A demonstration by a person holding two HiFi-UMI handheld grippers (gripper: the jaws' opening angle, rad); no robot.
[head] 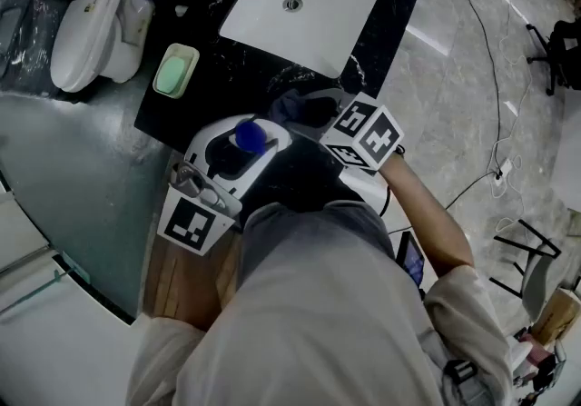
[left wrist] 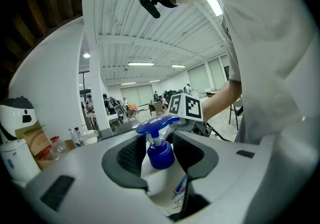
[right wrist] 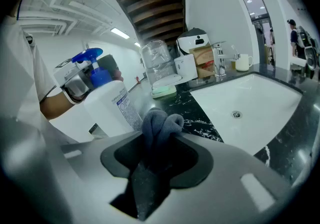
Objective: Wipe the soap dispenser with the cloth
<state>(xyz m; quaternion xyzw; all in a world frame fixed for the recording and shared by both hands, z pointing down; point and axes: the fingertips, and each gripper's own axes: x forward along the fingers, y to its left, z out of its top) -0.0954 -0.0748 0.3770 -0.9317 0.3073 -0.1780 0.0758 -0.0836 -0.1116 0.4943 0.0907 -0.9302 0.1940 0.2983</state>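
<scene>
Just beside the soap dispenser [right wrist: 112, 105], the cloth [right wrist: 159, 123] hangs by the counter [right wrist: 200, 118] edge.

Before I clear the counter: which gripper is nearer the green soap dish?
Left. The left gripper hangs just down-right of the soap dish; the right gripper, holding the cloth, is farther right.

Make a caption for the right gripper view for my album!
The right gripper holds a grey cloth close to the white soap bottle, with the sink behind.
</scene>
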